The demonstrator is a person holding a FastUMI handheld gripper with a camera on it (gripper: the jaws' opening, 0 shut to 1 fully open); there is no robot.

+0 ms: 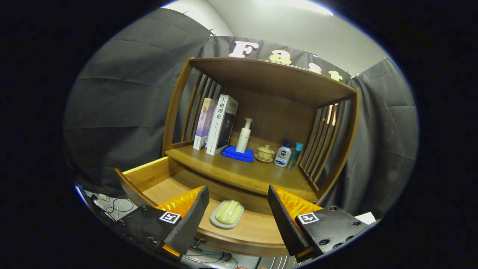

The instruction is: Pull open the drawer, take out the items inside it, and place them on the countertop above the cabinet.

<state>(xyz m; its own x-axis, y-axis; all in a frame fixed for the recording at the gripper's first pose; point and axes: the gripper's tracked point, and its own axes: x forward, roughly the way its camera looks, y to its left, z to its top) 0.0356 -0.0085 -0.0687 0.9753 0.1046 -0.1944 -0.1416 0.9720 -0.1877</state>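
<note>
The wooden cabinet's drawer (149,175) stands pulled out toward me. On its floor lies a pale green soap bar on a grey dish (227,214). My gripper (238,215) hovers above the drawer, wide open, its black fingers (188,220) on either side of the soap with nothing held. The soap sits between the fingertips, lower down, with a gap on each side. The countertop (239,172) lies just beyond the drawer.
On the countertop stand two books (218,125), a white pump bottle (244,136) on a blue cloth (236,154), a lidded cup (265,153) and two small bottles (287,154). The counter's front strip is bare wood. Slatted side walls flank the shelf. Cables lie on the floor at lower left.
</note>
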